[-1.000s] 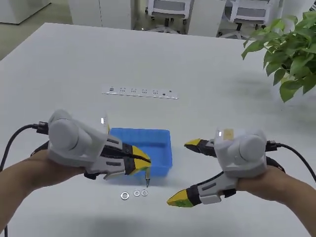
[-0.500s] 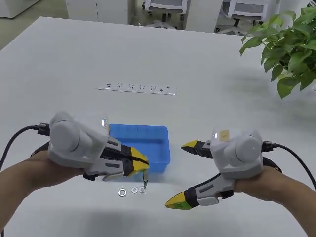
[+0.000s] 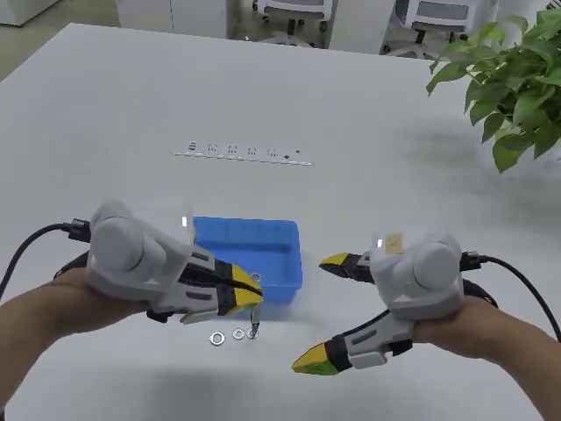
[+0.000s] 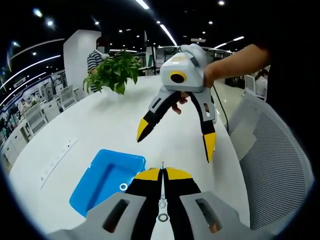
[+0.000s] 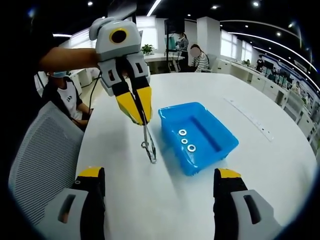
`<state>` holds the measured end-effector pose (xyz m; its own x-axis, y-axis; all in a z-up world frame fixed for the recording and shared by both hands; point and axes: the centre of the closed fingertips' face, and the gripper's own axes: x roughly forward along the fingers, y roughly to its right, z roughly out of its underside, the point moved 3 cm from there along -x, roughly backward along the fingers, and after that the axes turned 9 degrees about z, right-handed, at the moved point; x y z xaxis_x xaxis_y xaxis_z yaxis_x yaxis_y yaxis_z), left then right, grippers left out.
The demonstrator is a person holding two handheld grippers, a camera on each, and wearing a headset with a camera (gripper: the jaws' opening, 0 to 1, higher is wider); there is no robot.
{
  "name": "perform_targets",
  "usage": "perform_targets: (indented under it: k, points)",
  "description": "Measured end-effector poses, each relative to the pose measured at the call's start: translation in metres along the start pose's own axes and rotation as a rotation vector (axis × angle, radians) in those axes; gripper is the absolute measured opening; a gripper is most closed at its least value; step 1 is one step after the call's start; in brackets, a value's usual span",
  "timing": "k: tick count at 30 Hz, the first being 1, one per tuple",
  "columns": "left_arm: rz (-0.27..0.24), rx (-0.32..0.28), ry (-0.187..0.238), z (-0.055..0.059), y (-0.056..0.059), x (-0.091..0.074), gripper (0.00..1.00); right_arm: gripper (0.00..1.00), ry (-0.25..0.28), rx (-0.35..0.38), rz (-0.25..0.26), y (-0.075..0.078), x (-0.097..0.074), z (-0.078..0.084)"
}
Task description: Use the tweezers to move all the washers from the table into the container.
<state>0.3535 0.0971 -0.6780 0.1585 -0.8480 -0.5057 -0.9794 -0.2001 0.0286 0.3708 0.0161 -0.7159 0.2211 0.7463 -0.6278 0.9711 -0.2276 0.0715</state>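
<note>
The broad white table (image 3: pixel 368 175) and the leafy green potted plant (image 3: pixel 508 79), cut off at the far right edge, sit as before. The left gripper (image 3: pixel 252 293) has dipped since a second ago. Its jaws are pinched on the thin metal tweezers (image 5: pixel 149 147), whose tip now stands at the rightmost of the three small metal washers on the table (image 3: pixel 237 334); contact is too fine to make out. The right gripper (image 3: pixel 320 311) hovers beside it, jaws spread wide and holding nothing. The shallow blue plastic container (image 3: pixel 263 241) lies between the two, just behind those washers, its near left corner hidden by the left gripper. A flat white power strip (image 3: pixel 244 153) lies beyond. The washers inside the container (image 5: pixel 184 141) number three.
</note>
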Motion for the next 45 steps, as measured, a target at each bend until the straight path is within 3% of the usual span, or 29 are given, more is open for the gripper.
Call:
perform_targets:
  k: [25,38,45]
  points:
    - [0.012,-0.007,0.000,0.003,-0.001,0.003,0.06,0.87,-0.003,-0.026,-0.040,-0.009,0.006,-0.003]
    - [0.025,0.013,-0.024,0.003,0.002,0.000,0.06,0.62,0.024,-0.134,-0.128,-0.021,0.021,-0.014]
    - [0.034,0.018,-0.034,0.004,0.004,-0.001,0.06,0.52,0.018,-0.187,-0.148,-0.022,0.029,-0.017]
